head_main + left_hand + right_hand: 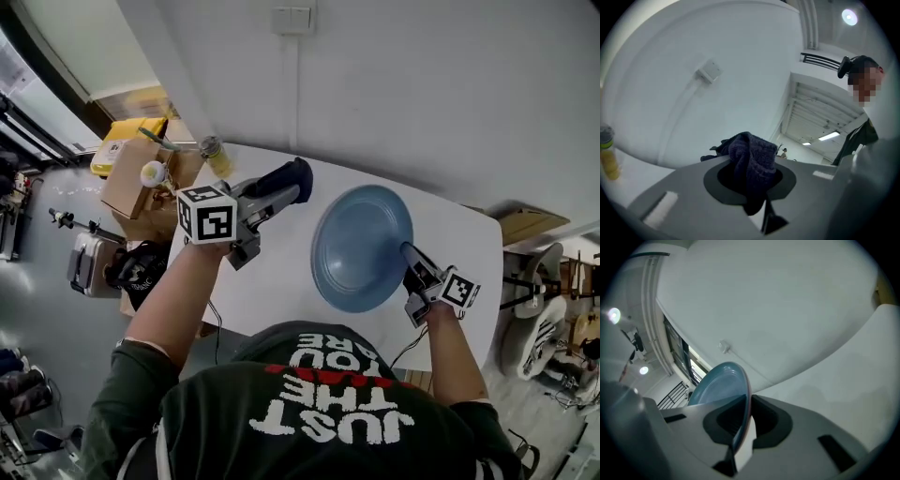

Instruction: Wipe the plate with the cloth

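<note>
A blue plate (361, 246) hangs tilted above the white table (272, 281), held by its near right rim in my right gripper (414, 261). In the right gripper view the plate's edge (740, 399) stands upright between the jaws, which are shut on it. My left gripper (281, 192) is raised to the plate's left and is shut on a dark blue cloth (286, 178). The left gripper view shows that bunched cloth (752, 164) sticking out past the jaws towards the white wall. Cloth and plate are apart.
A yellow-filled bottle (216, 157) stands at the table's far left corner and shows as a bottle (608, 154) in the left gripper view. Cardboard boxes (136, 178) and bags lie on the floor to the left. A white wall (422, 84) runs close behind the table.
</note>
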